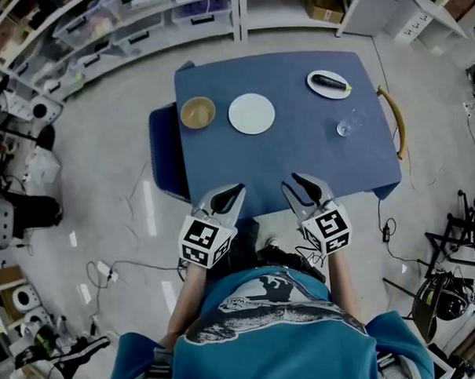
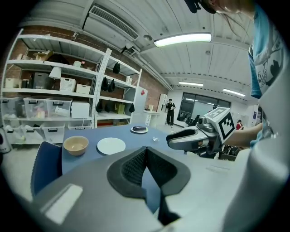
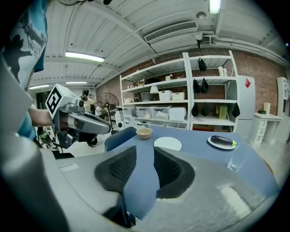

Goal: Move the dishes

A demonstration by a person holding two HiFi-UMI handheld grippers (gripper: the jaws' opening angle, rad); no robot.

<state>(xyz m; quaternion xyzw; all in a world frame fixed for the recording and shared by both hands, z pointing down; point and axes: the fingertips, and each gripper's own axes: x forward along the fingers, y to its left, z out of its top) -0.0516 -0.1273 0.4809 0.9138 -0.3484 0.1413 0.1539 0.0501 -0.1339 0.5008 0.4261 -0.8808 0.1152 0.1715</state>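
Four dishes stand on the blue table (image 1: 299,162). A tan bowl (image 1: 197,113) (image 2: 75,145) (image 3: 144,132) is at the far left. Beside it lies an empty white plate (image 1: 251,113) (image 2: 111,146) (image 3: 167,143). A small plate with an eggplant (image 1: 329,84) (image 3: 222,141) sits far right, and a clear glass (image 1: 346,127) (image 3: 233,164) stands nearer. My left gripper (image 1: 234,191) (image 2: 145,149) hovers over the near table edge, shut and empty. My right gripper (image 1: 290,181) (image 3: 145,152) is alongside it, open a little, nothing between its pads. Neither touches a dish.
A blue chair (image 1: 163,149) is tucked at the table's left side, and a curved wooden chair back (image 1: 393,119) stands at its right. Shelving with bins (image 1: 136,28) lines the far wall. Cables and equipment lie on the floor around (image 1: 107,269).
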